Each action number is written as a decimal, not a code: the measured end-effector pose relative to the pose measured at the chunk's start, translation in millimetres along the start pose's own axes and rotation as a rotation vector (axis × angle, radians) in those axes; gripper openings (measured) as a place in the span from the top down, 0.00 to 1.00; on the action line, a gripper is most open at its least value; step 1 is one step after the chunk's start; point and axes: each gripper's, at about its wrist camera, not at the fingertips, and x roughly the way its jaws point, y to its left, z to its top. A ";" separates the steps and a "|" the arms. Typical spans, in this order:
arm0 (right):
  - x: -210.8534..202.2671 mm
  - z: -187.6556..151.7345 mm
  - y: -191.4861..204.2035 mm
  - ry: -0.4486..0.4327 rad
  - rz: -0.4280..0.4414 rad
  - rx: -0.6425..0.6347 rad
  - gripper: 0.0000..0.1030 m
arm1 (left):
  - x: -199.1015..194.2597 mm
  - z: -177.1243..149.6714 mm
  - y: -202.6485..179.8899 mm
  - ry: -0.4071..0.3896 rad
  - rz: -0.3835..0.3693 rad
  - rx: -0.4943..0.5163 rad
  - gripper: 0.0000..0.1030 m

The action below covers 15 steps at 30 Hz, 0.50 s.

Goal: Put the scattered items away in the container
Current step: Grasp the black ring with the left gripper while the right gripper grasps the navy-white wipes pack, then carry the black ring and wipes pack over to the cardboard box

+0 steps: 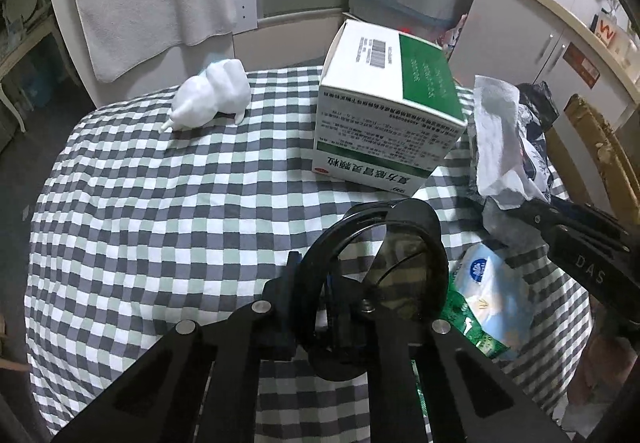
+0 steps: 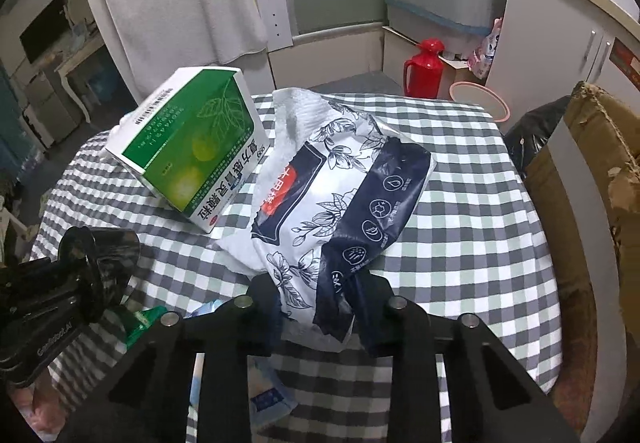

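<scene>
My left gripper (image 1: 348,283) is shut on a black round cup-like object (image 1: 434,239), held just above the checked tablecloth (image 1: 160,223); the same object (image 2: 108,255) shows at the left of the right wrist view. My right gripper (image 2: 318,295) is shut on the near end of a white and navy floral tissue pack (image 2: 344,179), which lies crumpled on the cloth. A green and white medicine box (image 2: 192,147) rests tilted just left of the pack. At the table's far left lies a white plastic figure (image 1: 212,95).
A light blue tissue packet (image 1: 492,295) and a green sachet (image 1: 476,339) lie beneath the grippers. A cardboard box (image 2: 580,171) with a black bag (image 2: 532,131) stands off the table's right edge. On the floor beyond are a pink basin (image 2: 480,99) and a red thermos (image 2: 424,67).
</scene>
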 end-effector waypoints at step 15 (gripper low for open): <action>-62.8 1.7 0.1 -0.105 0.008 -0.001 0.73 | -82.5 12.7 5.0 -0.148 0.027 -0.039 0.90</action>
